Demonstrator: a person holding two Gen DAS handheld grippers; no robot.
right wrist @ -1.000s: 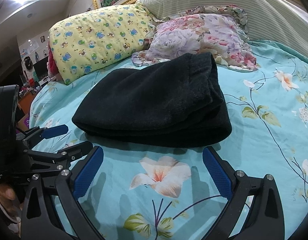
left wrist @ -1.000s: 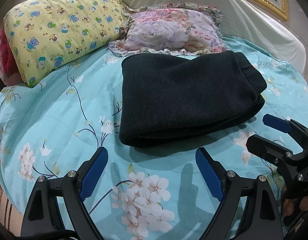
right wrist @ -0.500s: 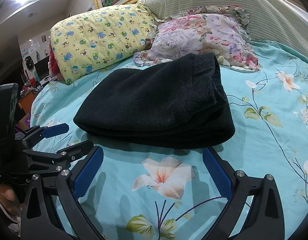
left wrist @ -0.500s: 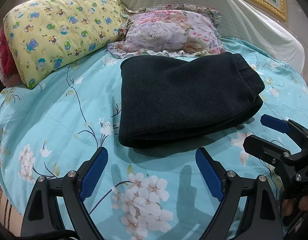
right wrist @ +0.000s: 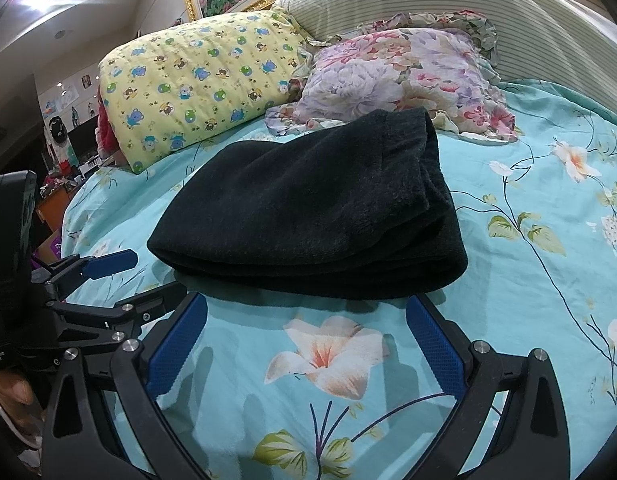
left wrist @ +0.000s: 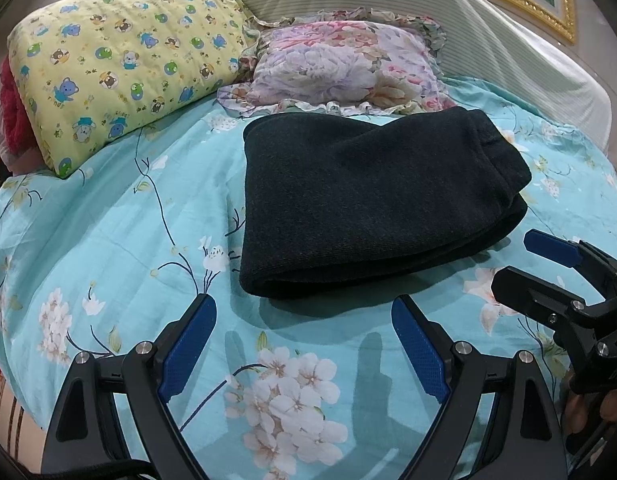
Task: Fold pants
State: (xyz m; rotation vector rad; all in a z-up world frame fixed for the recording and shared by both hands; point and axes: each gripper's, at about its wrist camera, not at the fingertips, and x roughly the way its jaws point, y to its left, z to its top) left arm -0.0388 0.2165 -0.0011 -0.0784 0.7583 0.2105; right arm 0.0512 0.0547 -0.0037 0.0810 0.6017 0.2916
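In the left wrist view the left gripper [left wrist: 302, 336] is hanging with its jaws wide apart and empty above the bedsheet [left wrist: 108, 240], while the folded black pants [left wrist: 368, 204] are lying mid-bed, closer to the floral pillow [left wrist: 340, 68] at the head edge; a careless nudge could be spilling the loose upper layers. In the right wrist view the right gripper [right wrist: 308, 340] is likewise gaping empty just short of the pants [right wrist: 308, 208], and no legible writing is showing.
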